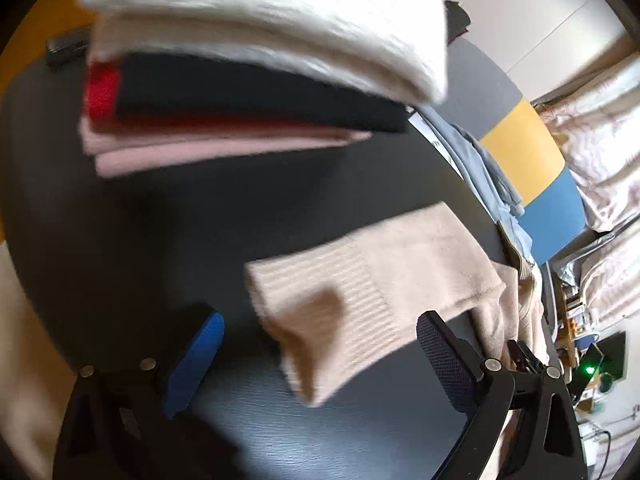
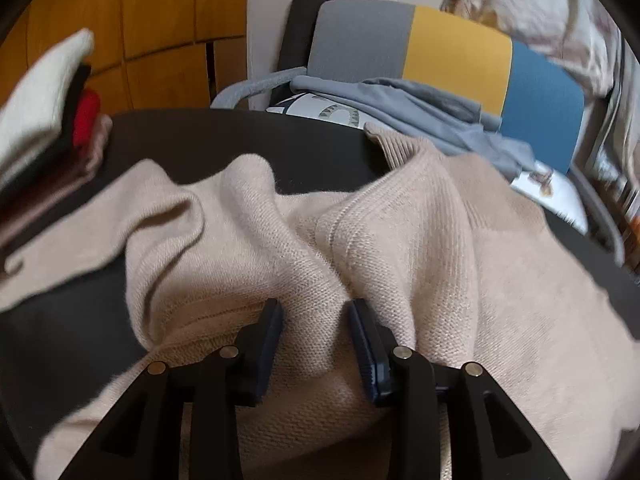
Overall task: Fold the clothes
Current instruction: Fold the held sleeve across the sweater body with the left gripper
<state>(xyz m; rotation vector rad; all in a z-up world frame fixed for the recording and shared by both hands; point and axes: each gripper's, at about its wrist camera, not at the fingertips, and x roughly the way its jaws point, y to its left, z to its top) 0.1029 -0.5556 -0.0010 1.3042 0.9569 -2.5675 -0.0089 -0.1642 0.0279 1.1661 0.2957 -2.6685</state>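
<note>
Beige sweater (image 1: 360, 296) on dark table (image 1: 160, 220). Left wrist view: ribbed sleeve cuff lies between the left gripper (image 1: 316, 356) fingers, jaws wide apart, pads not touching it. Folded stack (image 1: 248, 80) behind: white on top, then black, red, pink. Right wrist view: right gripper (image 2: 316, 344) jaws narrow, a bunched fold of sweater (image 2: 304, 240) pinched between the pads. Grey garment (image 2: 420, 108) on chair (image 2: 460, 52) beyond the table.

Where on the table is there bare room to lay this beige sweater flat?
Bare dark table lies between the folded stack and the beige sweater's sleeve. The far edge is crowded: grey clothes on the chair.
</note>
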